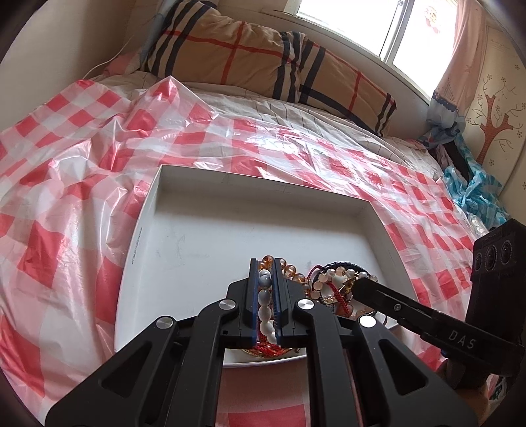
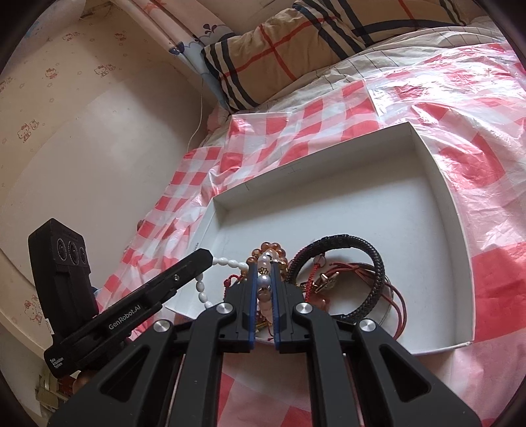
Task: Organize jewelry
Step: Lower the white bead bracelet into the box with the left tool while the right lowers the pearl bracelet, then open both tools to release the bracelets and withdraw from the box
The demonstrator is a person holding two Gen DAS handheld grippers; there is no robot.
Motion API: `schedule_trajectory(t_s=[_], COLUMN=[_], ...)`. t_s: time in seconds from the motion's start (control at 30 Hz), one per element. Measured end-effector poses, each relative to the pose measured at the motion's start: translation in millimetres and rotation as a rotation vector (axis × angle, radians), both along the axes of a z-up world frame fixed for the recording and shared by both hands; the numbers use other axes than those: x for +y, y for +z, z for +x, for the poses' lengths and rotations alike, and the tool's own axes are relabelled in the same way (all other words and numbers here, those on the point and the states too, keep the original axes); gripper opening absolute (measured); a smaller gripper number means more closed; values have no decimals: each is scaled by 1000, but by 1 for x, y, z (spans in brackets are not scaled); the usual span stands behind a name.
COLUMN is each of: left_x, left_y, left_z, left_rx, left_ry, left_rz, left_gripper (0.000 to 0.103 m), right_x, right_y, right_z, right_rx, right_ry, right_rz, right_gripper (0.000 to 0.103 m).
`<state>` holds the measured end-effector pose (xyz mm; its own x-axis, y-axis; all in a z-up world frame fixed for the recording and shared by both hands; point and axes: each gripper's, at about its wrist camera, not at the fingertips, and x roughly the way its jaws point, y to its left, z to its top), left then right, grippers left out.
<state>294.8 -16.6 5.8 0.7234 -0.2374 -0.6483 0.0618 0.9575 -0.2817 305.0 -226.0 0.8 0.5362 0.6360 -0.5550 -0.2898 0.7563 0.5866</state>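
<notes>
Left tool [image 1: 265,262] is clamped on a string of white oval beads [image 1: 265,297], the strand running straight down between its blue-lined fingers. Right tool [image 2: 264,266] is pinched shut too, on a bracelet [image 2: 265,285] of pale round beads with a bluish one and a little gold charm.

Both grips sit right over the jewelry pile [image 2: 328,279], which is bunched in the near part of a white tray [image 2: 437,184]. In the pile: amber glassy beads [image 2: 271,247], a thick black braided cord bangle [image 2: 378,262], thin red cords [image 2: 399,295] and some gold bits, all tangled together. The white bead strand loops out over the tray's near-left edge in the right wrist view.

The rest of the tray is bare and flat, with low upright walls and square corners, so there's loads of room toward the far side. It looks like thin matte cardboard.

The tray sits on a bed, on a crinkly, shiny red-and-white checked plastic sheet [image 1: 65,197]. A plaid pillow [image 1: 263,56] lies well beyond the tray, under the window [image 1: 355,23].
</notes>
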Motion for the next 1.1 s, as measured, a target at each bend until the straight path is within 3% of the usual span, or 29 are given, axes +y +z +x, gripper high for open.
schedule_trajectory(t_s=[0.37, 0.43, 0.47, 0.67, 0.77, 0.83, 1.0, 1.1], left_x=[1, 2, 2, 8, 6, 2, -4, -7], left_y=[-5, -6, -7, -9, -6, -4, 2, 7], left_z=[-3, -2, -2, -4, -7, -9, -20, -29], left_rx=[8, 15, 18, 20, 10, 7, 6, -2], left_ry=[44, 55, 59, 86, 91, 92, 102, 110], left_rz=[41, 42, 40, 30, 50, 72, 109, 129], left_gripper=[7, 7, 7, 8, 10, 17, 29, 43], right_x=[6, 7, 6, -1, -2, -3, -3, -4], right_y=[0, 0, 1, 2, 5, 7, 13, 16], right_z=[-5, -5, -6, -9, -14, -18, -24, -31], right_rx=[-52, -64, -70, -91, -118, -132, -133, -129], right_ry=[-55, -74, -79, -111, -121, -126, -130, -131], right_rz=[-195, -227, -233, -221, -213, -217, -222, -226], right_gripper=[10, 26, 28, 29, 36, 43, 47, 48])
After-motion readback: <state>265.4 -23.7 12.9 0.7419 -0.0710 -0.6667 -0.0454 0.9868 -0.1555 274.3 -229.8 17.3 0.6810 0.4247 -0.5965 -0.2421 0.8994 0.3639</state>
